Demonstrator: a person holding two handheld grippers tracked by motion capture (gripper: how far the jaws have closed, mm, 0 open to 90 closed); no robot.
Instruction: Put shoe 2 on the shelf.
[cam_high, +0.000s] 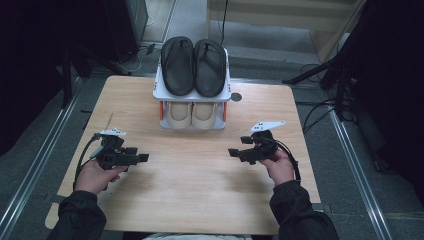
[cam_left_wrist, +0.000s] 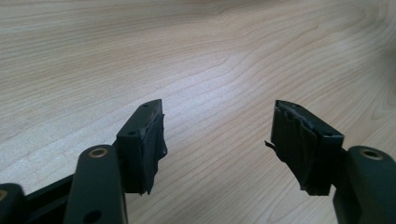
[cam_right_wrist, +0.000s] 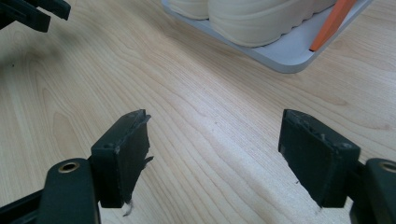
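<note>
High view: a wooden counter (cam_high: 190, 175) carries a small two-tier shoe rack (cam_high: 158, 90) at its far middle edge, with a pair of black sandals (cam_high: 194, 65) side by side on the top shelf and a pair of cream shoes (cam_high: 191, 114) on the lower shelf, toes towards the person. Left tongs (cam_high: 142, 157) and right tongs (cam_high: 234, 152) are held low over the bare near half of the counter, tips turned inward towards each other, both well apart from the rack. Left gripper view: the jaws stand wide apart over plain wood grain with nothing between them. Right gripper view: the jaws likewise stand wide apart and empty; the cream shoes (cam_right_wrist: 247, 18) sit on the rack's white base plate (cam_right_wrist: 285, 51) beyond them, beside an orange upright (cam_right_wrist: 334, 23), and the left tongs (cam_right_wrist: 35, 14) show at the upper left corner. Judged stage: a ready pose, with no shoe yet touched. Since the right tongs face the lower shelf, the cream pair seems the nearer target. The next move would call for an advance towards the rack, one jaw set inside a shoe's opening and one outside its wall, then a level pull clear of the shelf above.
</note>
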